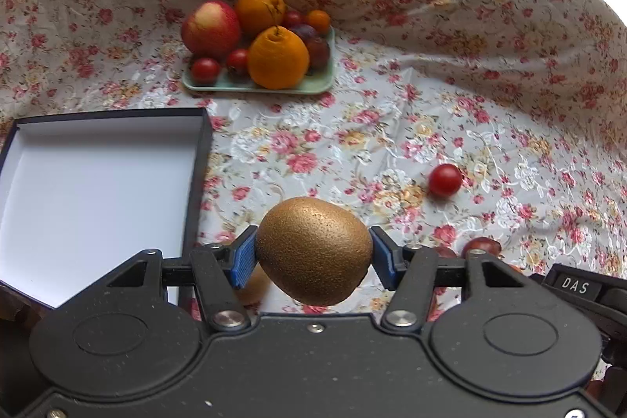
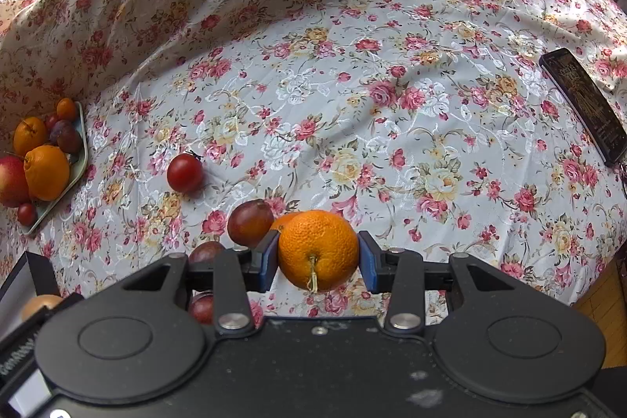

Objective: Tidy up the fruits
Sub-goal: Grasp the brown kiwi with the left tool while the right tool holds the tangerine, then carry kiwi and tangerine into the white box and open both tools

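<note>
Closest to me is the golden kiwi (image 1: 313, 250), egg-shaped with fine speckled, matte skin, pinched between my left gripper (image 1: 312, 253)'s ribbed blue pads (image 1: 243, 258), which press its two sides, so the jaws stand about a kiwi's width apart. Same deal on the other side: my right gripper (image 2: 318, 255) has clamped a dimpled, glossy mandarin (image 2: 318, 250), stem end facing the camera, pads touching both flanks.

Just left of the left fingers sits a shallow black box (image 1: 100, 198) with a smooth white inside, nothing in it. Ahead and to the right of them, one shiny cherry tomato (image 1: 444, 180) lies on the floral cloth (image 1: 352, 143). Straight ahead, well apart, a pale green tray (image 1: 266, 85) is piled with an apple (image 1: 210, 27), two bumpy oranges and small round fruit.

Just beyond the right gripper's left finger is a dark, smooth plum (image 2: 250, 228), with two more below it beside the gripper. Far right, a flat black rectangular thing (image 2: 586, 106) lies on the cloth.
</note>
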Demonstrator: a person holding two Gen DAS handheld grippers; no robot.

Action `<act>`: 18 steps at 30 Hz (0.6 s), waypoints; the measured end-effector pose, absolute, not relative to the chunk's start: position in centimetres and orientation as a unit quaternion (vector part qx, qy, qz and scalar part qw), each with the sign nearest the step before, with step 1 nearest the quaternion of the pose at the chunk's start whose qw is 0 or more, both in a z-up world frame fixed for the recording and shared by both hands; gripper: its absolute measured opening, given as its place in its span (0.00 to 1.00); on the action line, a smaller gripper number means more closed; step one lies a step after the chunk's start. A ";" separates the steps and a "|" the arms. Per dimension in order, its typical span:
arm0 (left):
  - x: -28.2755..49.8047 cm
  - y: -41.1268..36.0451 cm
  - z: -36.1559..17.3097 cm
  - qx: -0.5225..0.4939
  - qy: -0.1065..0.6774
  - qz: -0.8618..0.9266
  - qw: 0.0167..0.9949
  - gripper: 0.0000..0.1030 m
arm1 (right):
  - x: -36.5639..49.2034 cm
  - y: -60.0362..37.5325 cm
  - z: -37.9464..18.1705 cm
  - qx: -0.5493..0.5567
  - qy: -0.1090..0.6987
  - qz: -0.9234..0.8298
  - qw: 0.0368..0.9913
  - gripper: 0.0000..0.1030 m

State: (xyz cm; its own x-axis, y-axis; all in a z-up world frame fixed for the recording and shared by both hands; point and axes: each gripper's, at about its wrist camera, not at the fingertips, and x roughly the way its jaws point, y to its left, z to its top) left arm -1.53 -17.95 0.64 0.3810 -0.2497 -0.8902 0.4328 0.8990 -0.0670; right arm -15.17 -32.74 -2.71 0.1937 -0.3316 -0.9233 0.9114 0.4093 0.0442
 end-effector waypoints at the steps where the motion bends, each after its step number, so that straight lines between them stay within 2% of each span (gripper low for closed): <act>1: -1.1 -17.3 1.0 0.090 0.515 -0.200 0.829 0.60 | -15.0 -32.6 -2.7 0.316 0.458 -0.440 0.705 0.41; 9: 2.5 -10.3 2.8 0.077 0.496 -0.129 0.855 0.60 | -11.9 -30.0 -2.9 0.299 0.471 -0.415 0.719 0.41; 18: 5.9 -3.3 1.9 0.041 0.527 -0.056 0.847 0.60 | -7.4 -24.6 -2.4 0.263 0.478 -0.364 0.755 0.41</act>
